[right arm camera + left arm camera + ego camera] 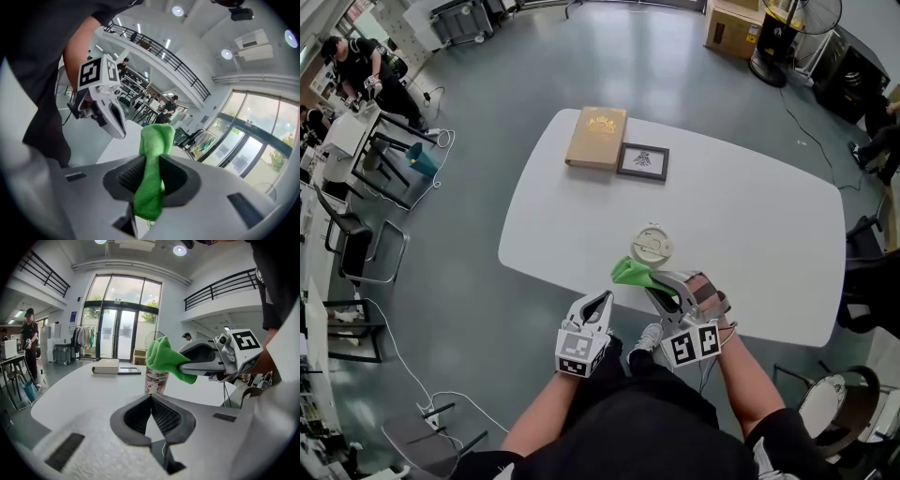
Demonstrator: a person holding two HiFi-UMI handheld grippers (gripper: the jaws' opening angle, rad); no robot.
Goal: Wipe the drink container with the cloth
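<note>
The right claw (654,284) pinches the green cloth (630,273) just on the near side of the upright lidded drink cup (652,246), which stands by the counter's (750,216) near edge, while the left claw (602,300), pressed together and empty, sits farther off to the near left.

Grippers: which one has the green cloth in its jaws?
The right gripper: its jaws are clamped on the green cloth. The left gripper is shut, jaw tips touching, nothing between them.
</note>
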